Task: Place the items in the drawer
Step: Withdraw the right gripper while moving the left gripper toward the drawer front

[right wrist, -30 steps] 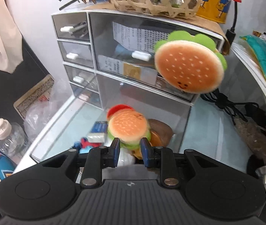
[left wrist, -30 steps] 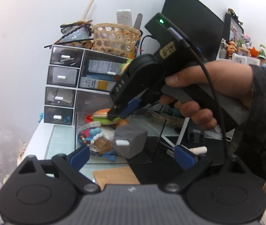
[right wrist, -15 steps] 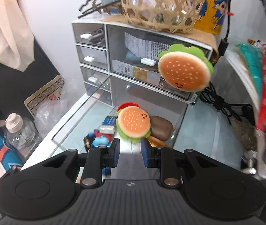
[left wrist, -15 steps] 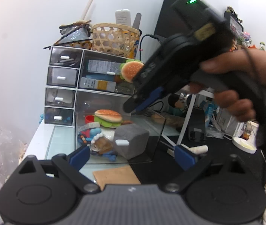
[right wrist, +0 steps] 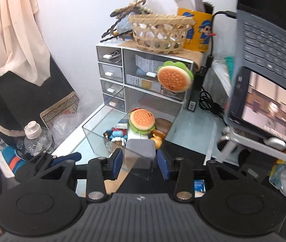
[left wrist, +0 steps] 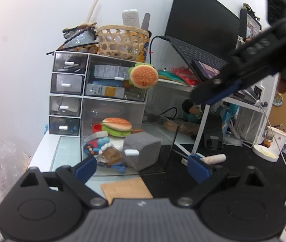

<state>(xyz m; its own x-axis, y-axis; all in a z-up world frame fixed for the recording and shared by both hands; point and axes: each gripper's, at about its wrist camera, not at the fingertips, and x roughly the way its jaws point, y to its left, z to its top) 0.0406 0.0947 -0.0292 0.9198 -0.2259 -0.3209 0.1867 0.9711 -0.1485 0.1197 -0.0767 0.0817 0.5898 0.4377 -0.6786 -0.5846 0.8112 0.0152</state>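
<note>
A clear drawer [left wrist: 169, 139] [right wrist: 94, 125] stands pulled out from the white organizer [left wrist: 86, 98] [right wrist: 110, 74]. In it lie a plush burger [left wrist: 117, 126] [right wrist: 142, 119], a grey block [left wrist: 141, 150] [right wrist: 140, 148], a blue figure [left wrist: 100, 142] [right wrist: 117, 134] and other small toys. A second plush burger [left wrist: 144, 76] [right wrist: 173, 79] hangs at the organizer's front. My left gripper [left wrist: 141, 166] is open and empty before the drawer's front. My right gripper [right wrist: 139, 160] is open and empty, high to the right of the drawer; it also shows in the left wrist view [left wrist: 219, 92].
A woven basket [left wrist: 122, 40] [right wrist: 160, 32] and a yellow cup [right wrist: 197, 31] sit on the organizer. A laptop [left wrist: 201, 40] [right wrist: 270, 46] on a white stand [left wrist: 233, 109] is to the right. A water bottle [right wrist: 35, 137] stands left. A brown card [left wrist: 124, 187] lies before the drawer.
My right gripper has let go of the plush burger, opened, and pulled back up and to the right. The burger now lies in the drawer. My left gripper has not moved.
</note>
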